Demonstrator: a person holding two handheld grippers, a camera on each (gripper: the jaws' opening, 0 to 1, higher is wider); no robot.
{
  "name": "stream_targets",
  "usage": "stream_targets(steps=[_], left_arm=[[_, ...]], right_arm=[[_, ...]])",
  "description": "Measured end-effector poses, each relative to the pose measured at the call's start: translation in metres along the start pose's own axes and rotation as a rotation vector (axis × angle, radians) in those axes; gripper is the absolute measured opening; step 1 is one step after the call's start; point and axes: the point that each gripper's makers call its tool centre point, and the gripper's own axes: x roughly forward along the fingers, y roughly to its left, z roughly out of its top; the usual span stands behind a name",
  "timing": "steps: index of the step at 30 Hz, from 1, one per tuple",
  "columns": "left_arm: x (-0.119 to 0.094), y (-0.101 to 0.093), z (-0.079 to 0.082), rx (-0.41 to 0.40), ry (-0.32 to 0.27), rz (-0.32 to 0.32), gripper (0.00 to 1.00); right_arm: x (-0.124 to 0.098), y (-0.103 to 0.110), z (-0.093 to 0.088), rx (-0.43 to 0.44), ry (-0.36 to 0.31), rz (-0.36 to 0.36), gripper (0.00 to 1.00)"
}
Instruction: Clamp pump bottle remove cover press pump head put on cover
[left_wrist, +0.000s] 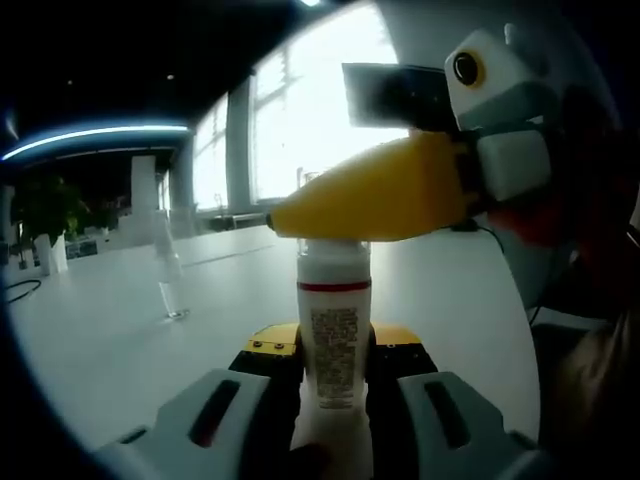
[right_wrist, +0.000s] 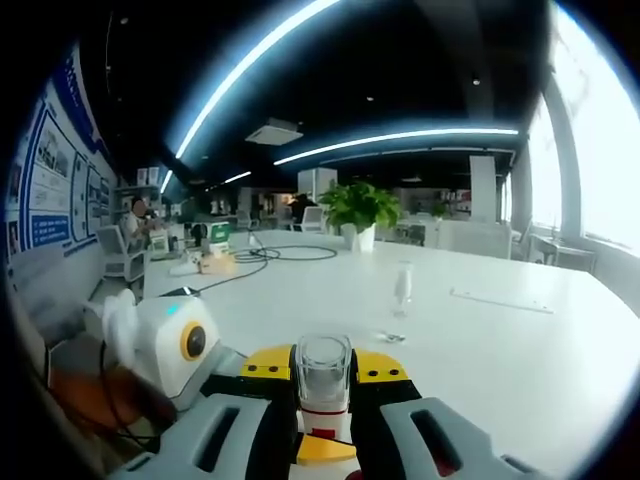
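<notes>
- One pump bottle (left_wrist: 335, 335) is the centre of it all: white body, red band near the top, small print down the label, standing upright between the left claw's (left_wrist: 335, 400) jaws in the left gripper view. Jaws are pressed in on both sides of the body, so that claw is pinching it.
- Up top, the right claw (left_wrist: 300, 222) comes in from the right side of that view, yellow jaws lying across the bottle's neck. The cover is hidden behind them there.
- In the right gripper view you see the clear cover (right_wrist: 324, 365) sitting between the right claw's (right_wrist: 324, 400) yellow jaw tips, jaws closed in against it. It's still sitting on the pump bottle (right_wrist: 322, 420), white shoulder and red band just below.
- The left claw's white body shows at the lower left of the right gripper view.
- Everything sits over a big white bench (left_wrist: 110, 330).
- Further out on the bench (right_wrist: 500, 340) there's a small clear bottle (right_wrist: 402, 292), standing well apart from the claws; same clear bottle (left_wrist: 170, 285) shows left of the pump bottle in the left gripper view.
- Far end of the bench: a potted plant (right_wrist: 358, 212) in a white pot, and a black cable (right_wrist: 280, 255) looping across the surface.
- Bright windows (left_wrist: 300, 120) behind, light strips (right_wrist: 390, 140) on a dark ceiling.
</notes>
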Motion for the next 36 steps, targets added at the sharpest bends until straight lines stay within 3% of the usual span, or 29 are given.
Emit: stream_targets(steps=[8,13,23,27,30,36], left_arm=[[0.001,0.0,-0.001,-0.006,-0.001,-0.008,0.15],[0.001,0.002,-0.001,-0.009,0.001,-0.007,0.15],[0.0,0.001,-0.001,-0.011,0.001,-0.009,0.15],[0.0,0.001,-0.001,-0.01,0.002,-0.009,0.15],[0.0,0.002,-0.001,-0.011,0.002,-0.008,0.15],[0.0,0.001,-0.001,-0.009,0.001,-0.007,0.14]], right_arm=[[-0.001,0.0,-0.002,0.041,0.028,0.034,0.15],[-0.001,0.004,-0.001,-0.019,0.027,0.023,0.15],[0.002,0.0,-0.002,-0.031,0.025,0.032,0.16],[0.0,0.001,0.004,-0.066,-0.008,0.031,0.24],[-0.006,0.001,0.014,-0.024,-0.048,0.033,0.22],[-0.007,-0.009,0.016,-0.004,-0.048,0.023,0.19]])
